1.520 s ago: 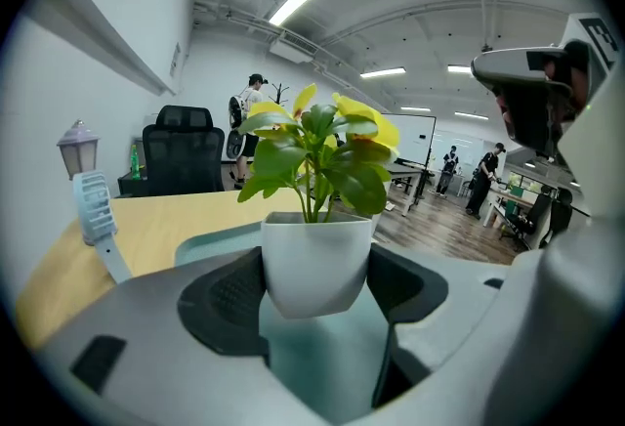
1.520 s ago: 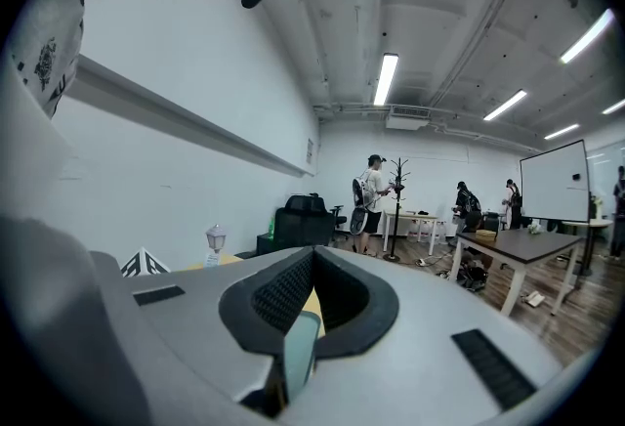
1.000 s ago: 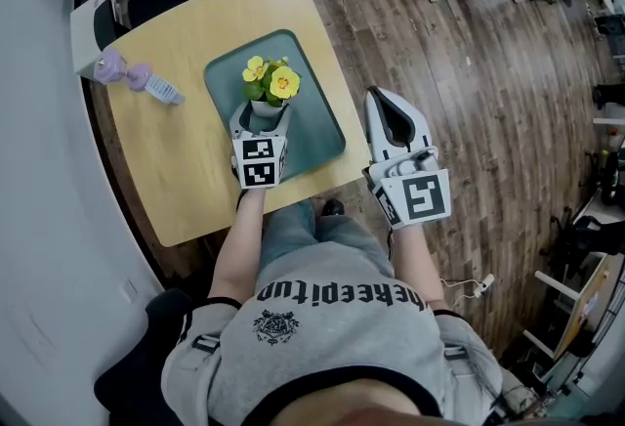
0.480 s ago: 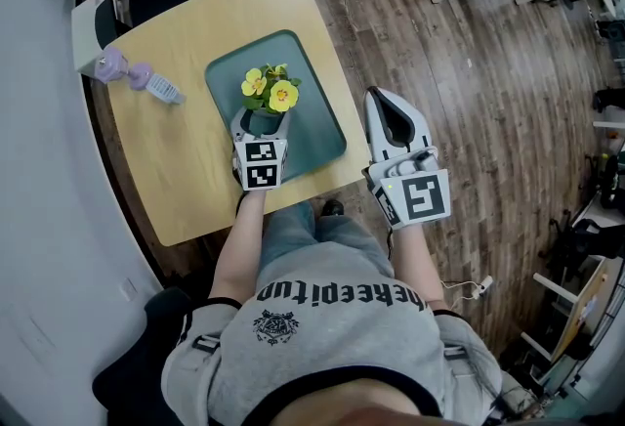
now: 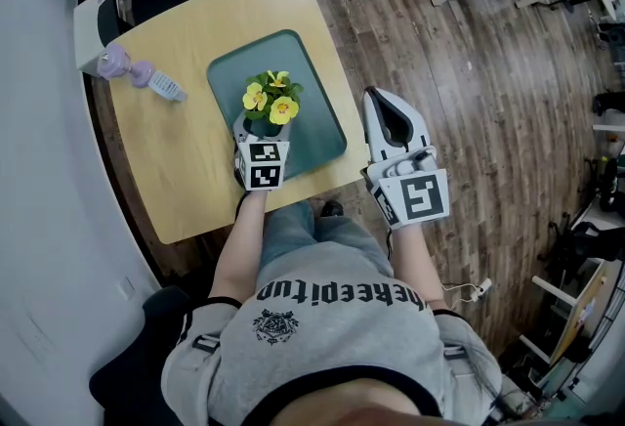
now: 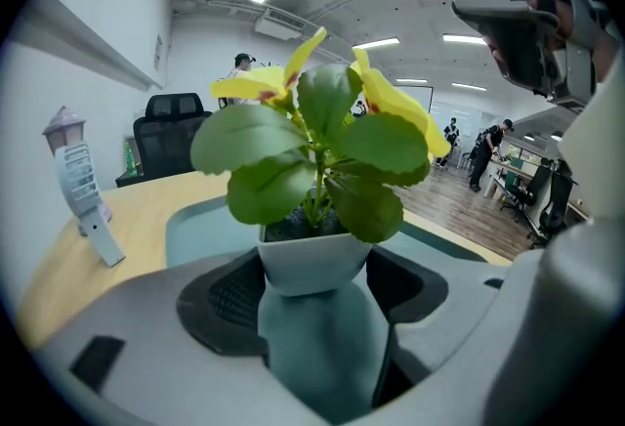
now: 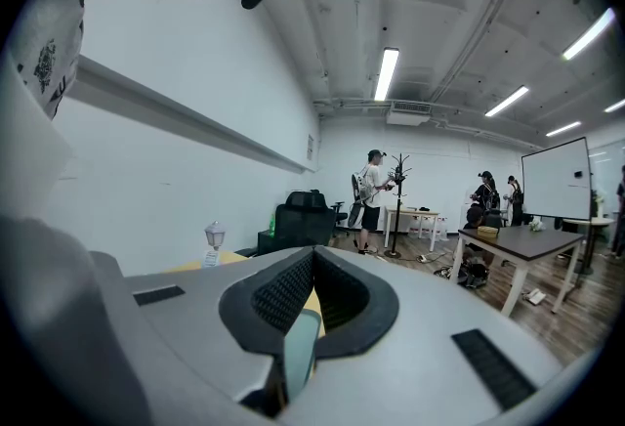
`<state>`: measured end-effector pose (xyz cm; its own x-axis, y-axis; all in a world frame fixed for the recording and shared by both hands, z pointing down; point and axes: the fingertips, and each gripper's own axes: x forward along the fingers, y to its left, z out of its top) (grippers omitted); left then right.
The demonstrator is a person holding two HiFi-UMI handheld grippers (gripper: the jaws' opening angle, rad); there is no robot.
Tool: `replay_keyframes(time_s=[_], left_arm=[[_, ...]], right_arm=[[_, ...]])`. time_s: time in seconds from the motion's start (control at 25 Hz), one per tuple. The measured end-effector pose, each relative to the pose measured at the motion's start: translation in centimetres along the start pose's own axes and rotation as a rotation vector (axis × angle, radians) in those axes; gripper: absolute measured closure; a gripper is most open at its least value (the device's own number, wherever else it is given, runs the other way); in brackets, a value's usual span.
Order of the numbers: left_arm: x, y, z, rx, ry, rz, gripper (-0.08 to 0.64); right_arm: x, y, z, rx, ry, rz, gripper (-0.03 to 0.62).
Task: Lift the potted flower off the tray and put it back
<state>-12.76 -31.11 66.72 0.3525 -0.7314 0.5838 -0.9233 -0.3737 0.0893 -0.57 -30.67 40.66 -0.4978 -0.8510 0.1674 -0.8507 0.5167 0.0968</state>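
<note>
At the near edge of the tray (image 5: 324, 133), the left gripper (image 5: 260, 128) has its jaws clamped on the white pot of the potted flower (image 5: 270, 102). The flower stands upright over the tray's middle, long axis vertical, directly ahead of the jaws. The right gripper (image 5: 387, 102), closed on nothing, hangs well right of the tray, so the set-down likely falls to the left.

The potted flower (image 5: 271, 100) blooms yellow; the tray (image 5: 314, 113) is teal.
</note>
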Motion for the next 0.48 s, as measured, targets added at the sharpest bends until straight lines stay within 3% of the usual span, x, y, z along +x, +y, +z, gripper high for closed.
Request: replay_keyframes(time_s=[0.48], left_arm=[[-1.4,-0.4,0.1,-0.019,0.022,-0.032,0.225]], right_arm=[[-1.0,0.7,0.9,-0.018,-0.013,0.023,0.589]])
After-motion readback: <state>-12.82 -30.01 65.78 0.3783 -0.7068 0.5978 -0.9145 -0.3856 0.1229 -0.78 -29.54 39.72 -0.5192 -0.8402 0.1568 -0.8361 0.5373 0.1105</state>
